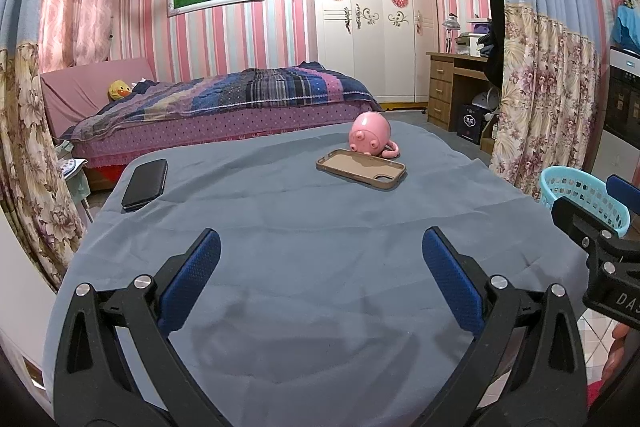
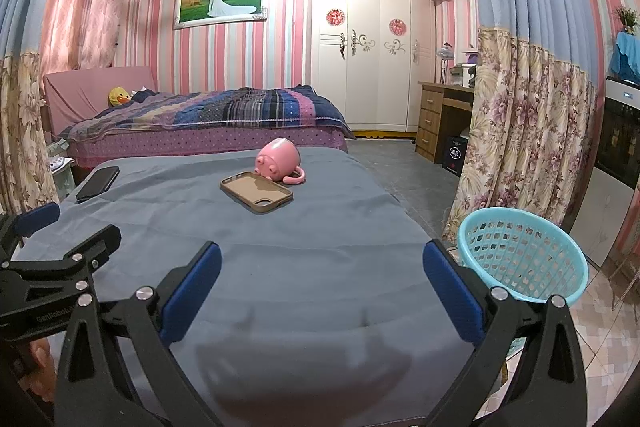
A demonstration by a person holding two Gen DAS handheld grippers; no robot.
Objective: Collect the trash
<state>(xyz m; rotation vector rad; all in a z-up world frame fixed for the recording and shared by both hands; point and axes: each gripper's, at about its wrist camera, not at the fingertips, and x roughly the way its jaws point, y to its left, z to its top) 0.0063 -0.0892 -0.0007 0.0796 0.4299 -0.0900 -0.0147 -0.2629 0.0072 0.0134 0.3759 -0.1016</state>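
Grey-clothed table (image 1: pixel 300 267): phone (image 1: pixel 145 184), case (image 1: pixel 361 169), pink mug (image 1: pixel 370 138).

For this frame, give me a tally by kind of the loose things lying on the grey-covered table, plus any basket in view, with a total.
Pink cup, lying on its side: 1
Tan phone case, lying open side up: 1
Black phone, near the table's far left corner: 1
Light blue basket, beside the table's right edge: 1
Total: 4
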